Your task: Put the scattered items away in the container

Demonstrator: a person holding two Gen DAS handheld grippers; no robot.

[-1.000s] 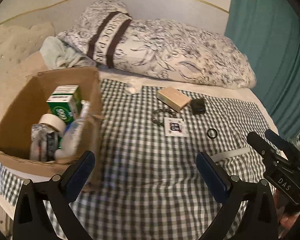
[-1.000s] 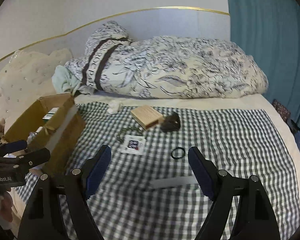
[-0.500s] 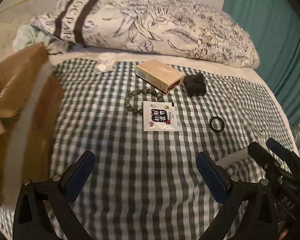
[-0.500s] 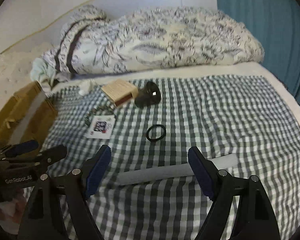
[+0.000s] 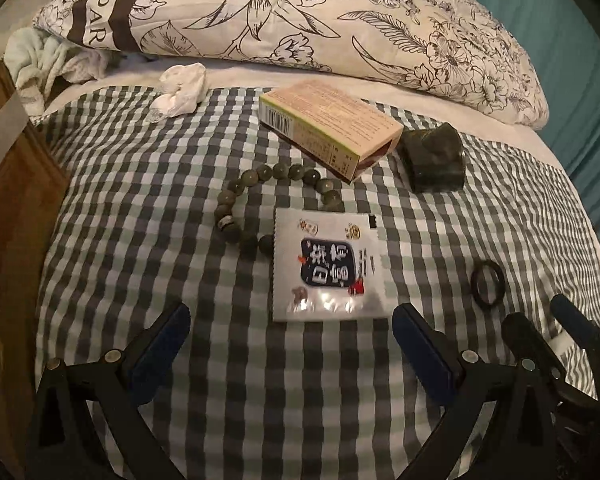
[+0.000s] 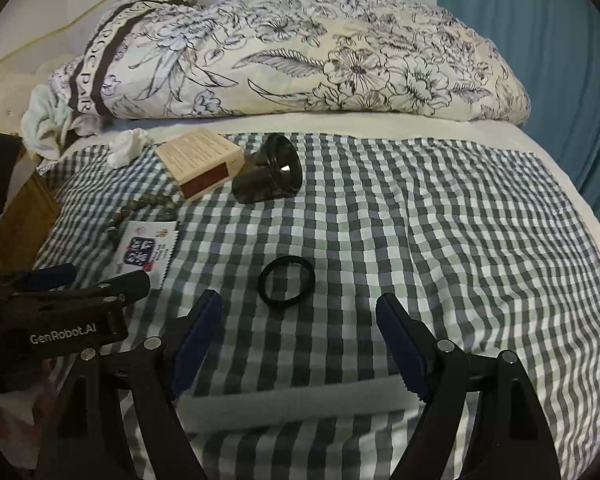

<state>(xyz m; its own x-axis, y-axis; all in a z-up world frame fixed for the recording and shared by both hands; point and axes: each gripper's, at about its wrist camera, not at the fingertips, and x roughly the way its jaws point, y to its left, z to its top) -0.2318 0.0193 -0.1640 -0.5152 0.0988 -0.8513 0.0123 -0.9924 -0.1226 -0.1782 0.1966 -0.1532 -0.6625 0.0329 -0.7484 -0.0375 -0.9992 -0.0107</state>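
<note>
While both grippers hang spread and empty over the grey-and-white checked bedspread (image 6: 440, 216), the thin black rubber ring (image 6: 286, 280) lies flat just ahead of the right gripper (image 6: 299, 340), centred on its gap. The left gripper (image 5: 290, 334) faces the white printed foil sachet (image 5: 326, 266) instead. I judge the right hand nearer the ring.

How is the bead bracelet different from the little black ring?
The green-grey bead bracelet is a loop of round beads; the plain black ring is one smooth band. The bracelet is bigger and partly tucked under the white printed sachet; the ring lies alone. Both are loops lying flat on the checked blanket.
</note>
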